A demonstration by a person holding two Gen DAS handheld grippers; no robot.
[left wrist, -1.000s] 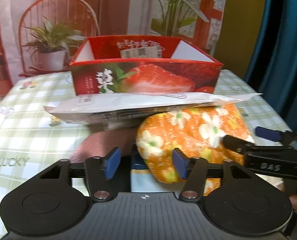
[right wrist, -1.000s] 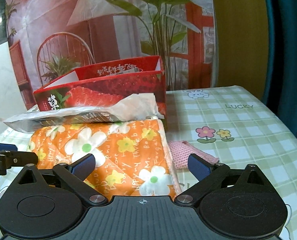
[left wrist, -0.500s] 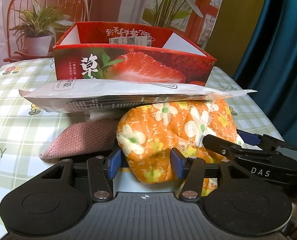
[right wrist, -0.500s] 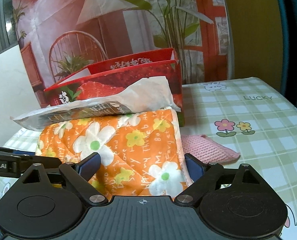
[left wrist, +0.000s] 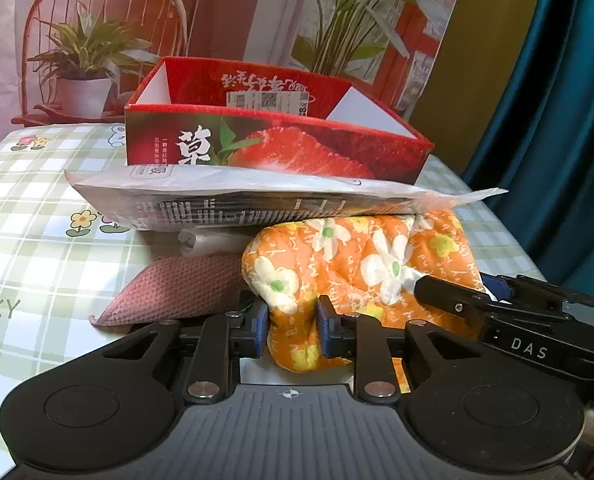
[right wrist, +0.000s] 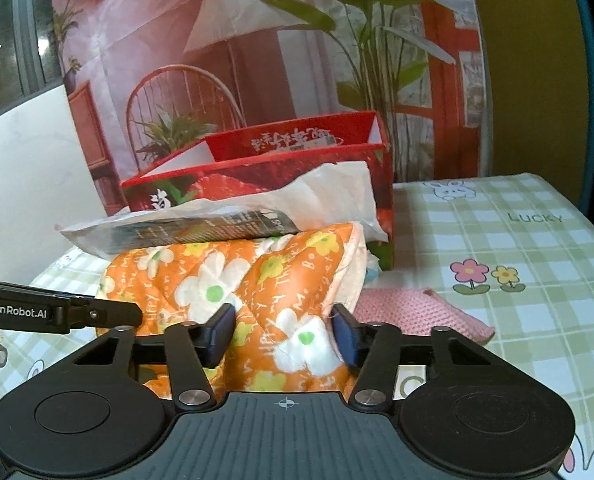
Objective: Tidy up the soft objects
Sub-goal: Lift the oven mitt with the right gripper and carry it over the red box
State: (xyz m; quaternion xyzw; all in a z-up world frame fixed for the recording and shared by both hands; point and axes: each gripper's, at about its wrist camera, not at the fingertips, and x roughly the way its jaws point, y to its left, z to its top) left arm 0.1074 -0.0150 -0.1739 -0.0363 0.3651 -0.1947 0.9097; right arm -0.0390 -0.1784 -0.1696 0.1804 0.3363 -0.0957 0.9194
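An orange quilted cloth with white and yellow flowers point(left wrist: 361, 268) lies bunched on the table in front of both grippers. My left gripper point(left wrist: 292, 330) is closing its jaws, and its blue pads pinch the cloth's near left corner into a fold. My right gripper point(right wrist: 283, 334) is also closing its jaws, and the pads press on the creased near right part of the orange cloth point(right wrist: 257, 280). A pink waffle cloth point(left wrist: 185, 292) lies partly under the orange one and sticks out on the other side too point(right wrist: 413, 312). A white plastic package point(left wrist: 257, 200) rests on top.
A red open-topped strawberry box point(left wrist: 277, 152) stands just behind the pile, also seen from the right point(right wrist: 297, 160). The table wears a green checked cloth point(right wrist: 517, 280), with bare room on the right. A printed backdrop stands behind; a blue curtain point(left wrist: 557, 140) hangs at right.
Both grippers' jaws have come together onto the orange cloth, the left squeezing its corner into a narrow fold. The cloth now bulges and creases between the right pads.
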